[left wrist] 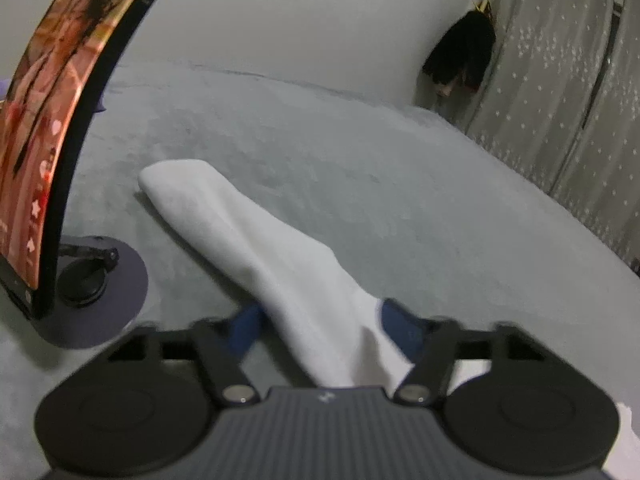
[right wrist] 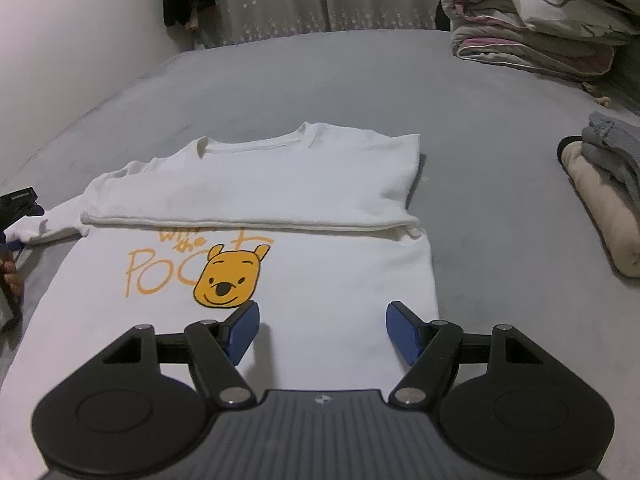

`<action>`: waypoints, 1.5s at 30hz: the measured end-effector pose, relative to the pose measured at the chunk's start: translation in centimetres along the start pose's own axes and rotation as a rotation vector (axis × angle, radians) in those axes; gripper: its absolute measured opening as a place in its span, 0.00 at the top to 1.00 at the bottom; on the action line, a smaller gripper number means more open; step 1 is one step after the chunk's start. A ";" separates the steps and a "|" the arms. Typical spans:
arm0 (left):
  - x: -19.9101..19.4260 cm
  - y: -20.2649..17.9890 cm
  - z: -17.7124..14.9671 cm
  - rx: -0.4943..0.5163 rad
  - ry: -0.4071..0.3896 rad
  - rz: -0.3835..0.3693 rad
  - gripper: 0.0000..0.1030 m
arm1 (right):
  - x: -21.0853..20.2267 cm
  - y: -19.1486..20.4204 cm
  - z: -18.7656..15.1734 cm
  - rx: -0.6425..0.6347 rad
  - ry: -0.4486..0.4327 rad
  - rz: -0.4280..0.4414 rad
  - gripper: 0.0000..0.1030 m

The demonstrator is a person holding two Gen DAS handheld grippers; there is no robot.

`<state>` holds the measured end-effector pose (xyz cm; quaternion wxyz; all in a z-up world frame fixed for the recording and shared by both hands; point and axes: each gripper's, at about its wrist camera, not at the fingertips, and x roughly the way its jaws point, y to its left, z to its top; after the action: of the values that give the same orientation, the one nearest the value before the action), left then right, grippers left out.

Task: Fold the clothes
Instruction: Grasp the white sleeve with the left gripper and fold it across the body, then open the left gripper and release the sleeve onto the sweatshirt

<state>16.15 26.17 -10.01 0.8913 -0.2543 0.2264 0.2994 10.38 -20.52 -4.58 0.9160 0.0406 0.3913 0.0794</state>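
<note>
Left gripper (left wrist: 320,320) spread wide around the shirt's (right wrist: 256,184) sleeve (left wrist: 240,232), grip unclear; right gripper (right wrist: 322,330) wide, empty, over the shirt's near-edge hem on the bed (right wrist: 480,128).

L gripper (left wrist: 318,330) clamped on fabric, R gripper (right wrist: 322,330) spread wide.

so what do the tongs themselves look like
Both alike: the left tongs and right tongs have blue ribbed pads on black hinged link arms with silver pivot pins, two round black discs, and a ribbed grey centre body bearing a small pale logo. No cables or sleeves show.
</note>
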 end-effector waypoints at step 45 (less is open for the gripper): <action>-7.7 -16.1 -12.8 0.547 0.385 -0.828 0.63 | -1.5 -2.0 1.3 0.153 -0.039 0.046 0.31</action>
<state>17.83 4.28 -10.44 0.9110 -0.1310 0.3365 -0.1994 10.53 -22.80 -2.90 0.9155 0.1209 0.3774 0.0696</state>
